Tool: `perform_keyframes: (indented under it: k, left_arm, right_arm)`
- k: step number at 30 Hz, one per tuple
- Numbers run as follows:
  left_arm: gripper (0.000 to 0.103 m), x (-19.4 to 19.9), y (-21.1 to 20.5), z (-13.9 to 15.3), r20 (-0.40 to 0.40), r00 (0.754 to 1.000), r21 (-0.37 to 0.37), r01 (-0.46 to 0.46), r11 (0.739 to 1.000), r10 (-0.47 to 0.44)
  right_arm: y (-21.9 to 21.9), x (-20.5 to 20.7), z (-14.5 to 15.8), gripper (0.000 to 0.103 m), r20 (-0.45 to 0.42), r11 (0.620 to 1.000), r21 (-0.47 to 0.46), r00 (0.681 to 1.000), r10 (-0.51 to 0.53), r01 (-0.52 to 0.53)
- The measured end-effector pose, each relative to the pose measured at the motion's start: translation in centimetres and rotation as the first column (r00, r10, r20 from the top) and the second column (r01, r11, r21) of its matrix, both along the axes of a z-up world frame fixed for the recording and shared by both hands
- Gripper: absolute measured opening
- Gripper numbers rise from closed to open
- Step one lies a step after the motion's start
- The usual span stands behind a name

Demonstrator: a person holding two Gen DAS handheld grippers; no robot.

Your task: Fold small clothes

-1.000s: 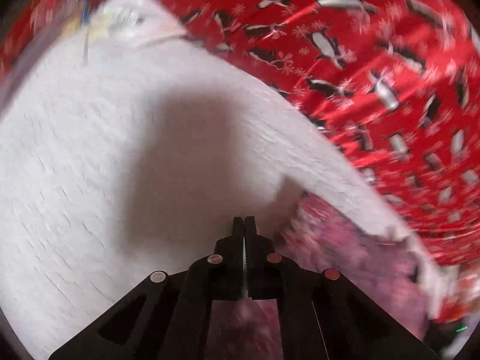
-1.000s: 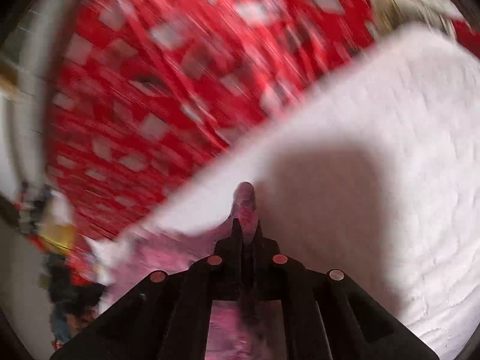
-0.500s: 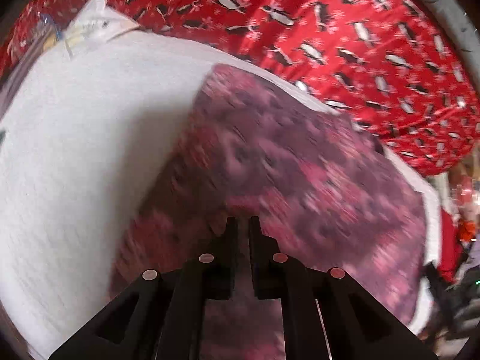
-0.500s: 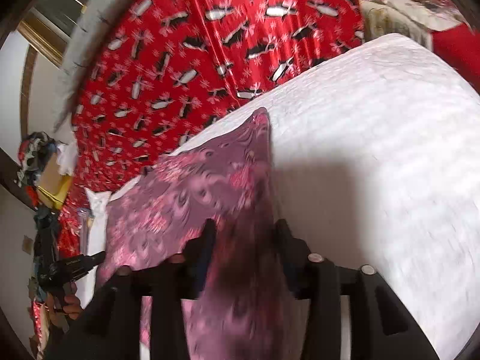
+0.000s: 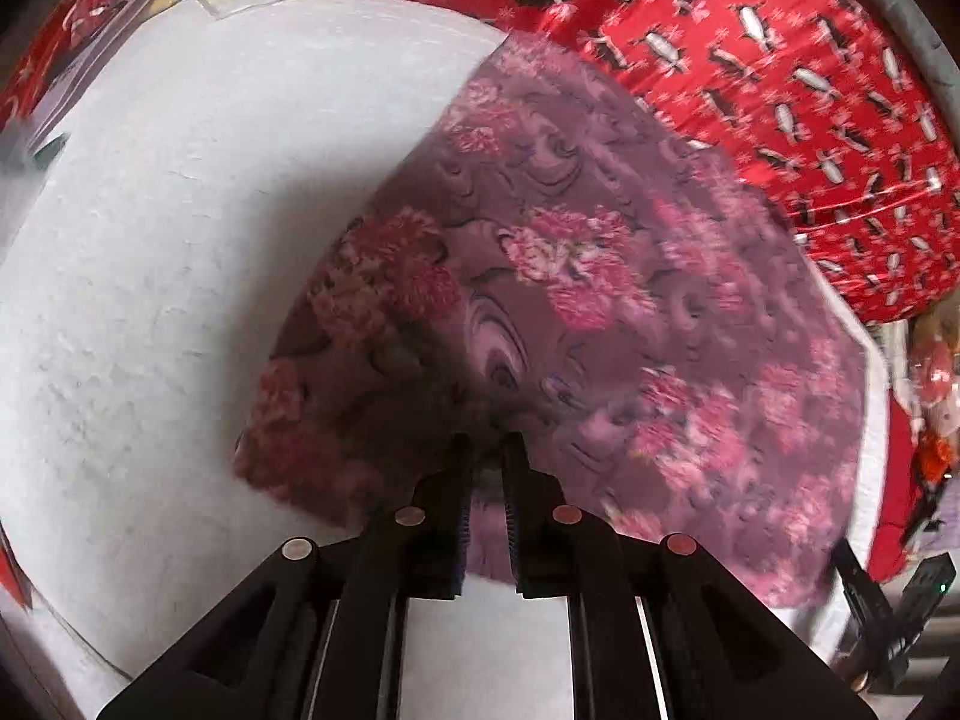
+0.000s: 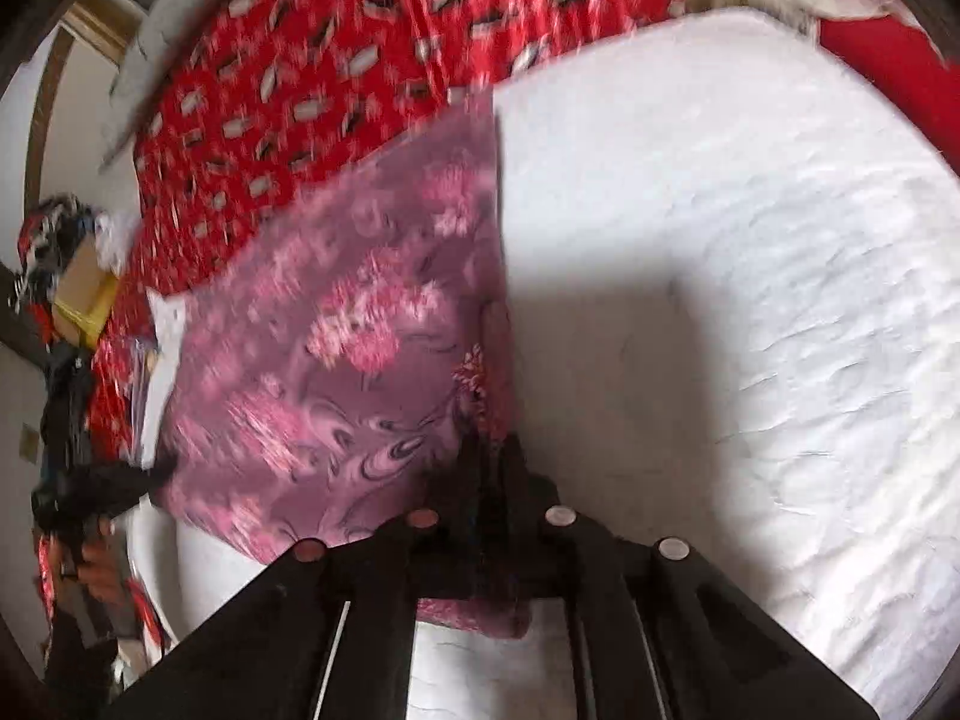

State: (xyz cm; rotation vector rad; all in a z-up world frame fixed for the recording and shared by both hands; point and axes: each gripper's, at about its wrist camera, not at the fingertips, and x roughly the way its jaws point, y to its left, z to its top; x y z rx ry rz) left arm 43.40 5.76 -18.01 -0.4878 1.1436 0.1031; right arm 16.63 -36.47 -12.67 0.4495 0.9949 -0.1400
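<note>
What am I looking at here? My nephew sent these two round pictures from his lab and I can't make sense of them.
No robot: a person holds a pair of tongs in each hand, each with a wide-angle camera looking along it. The black prongs at the bottom are the left tongs and the right tongs. Both views show one purple flowered cloth lying on a white cover, with red penguin-print fabric behind. The left tongs stand slightly open over the cloth's near edge; the right tongs are too blurred to judge.

- Left gripper point(image 5: 487, 450) over the near edge of a purple floral cloth point(image 5: 600, 312), jaws slightly parted.
- Cloth spread on a white textured surface point(image 5: 180, 240).
- Red penguin-print fabric point(image 5: 780, 60) behind.
</note>
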Motion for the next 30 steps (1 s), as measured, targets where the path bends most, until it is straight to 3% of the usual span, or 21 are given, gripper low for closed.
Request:
perform_keyframes:
  k: [3, 6, 9, 11, 12, 13, 17, 21, 24, 27, 30]
  left_arm:
    - [0.011, -0.3, -0.9, 2.3, 0.04, 0.999, 0.027, 0.017, 0.999, -0.018]
    - [0.023, 0.1, -3.3, 3.5, 0.075, 0.996, 0.092, 0.033, 0.995, -0.04]
    - [0.036, 1.4, -5.6, 2.6, 0.077, 0.996, 0.161, 0.026, 0.987, -0.039]
    - [0.036, 2.3, -6.3, 0.2, -0.002, 0.999, 0.175, 0.033, 0.984, -0.033]
    - [0.039, 2.5, -6.6, -0.7, -0.003, 1.0, 0.182, 0.026, 0.983, -0.026]
    - [0.039, 2.1, -6.7, -0.5, 0.031, 0.999, 0.196, 0.014, 0.98, -0.02]
    - [0.04, 1.9, -8.1, 0.1, 0.032, 0.998, 0.268, 0.046, 0.962, -0.057]
    - [0.04, 1.9, -8.3, 0.3, 0.032, 0.998, 0.262, 0.041, 0.964, -0.052]
    - [0.04, 1.7, -8.1, 0.1, 0.042, 0.997, 0.275, 0.048, 0.96, -0.062]
    - [0.04, 1.6, -8.4, 0.1, 0.05, 0.996, 0.299, 0.059, 0.953, -0.077]
    - [0.04, 2.0, -8.6, 0.0, 0.049, 0.995, 0.303, 0.064, 0.951, -0.083]
  right_arm:
    - [1.4, 0.1, 3.3, 0.029, 0.13, 1.0, 0.008, 0.991, 0.019, -0.02]
    - [3.7, 1.1, 4.4, 0.039, 0.184, 0.998, -0.012, 0.981, 0.067, -0.066]
    - [5.7, 2.8, 3.0, 0.041, 0.161, 0.995, -0.055, 0.982, 0.095, -0.087]
    - [5.8, 3.7, 0.7, 0.046, 0.076, 0.994, -0.049, 0.992, 0.098, -0.094]
    - [6.0, 4.2, -1.2, 0.046, 0.003, 0.994, -0.045, 0.995, 0.104, -0.104]
    - [6.1, 3.7, -1.5, 0.046, 0.031, 0.991, -0.068, 0.993, 0.115, -0.113]
    - [6.9, 4.3, 0.4, 0.048, 0.08, 0.987, -0.109, 0.989, 0.126, -0.117]
    - [6.9, 5.7, 2.4, 0.049, 0.176, 0.987, -0.131, 0.977, 0.117, -0.094]
    - [6.8, 7.5, 1.8, 0.049, 0.154, 0.981, -0.172, 0.982, 0.113, -0.085]
    - [6.1, 8.6, -1.2, 0.05, 0.06, 0.975, -0.202, 0.992, 0.107, -0.093]
    - [6.3, 8.1, -1.6, 0.054, 0.113, 0.967, -0.242, 0.987, 0.113, -0.083]
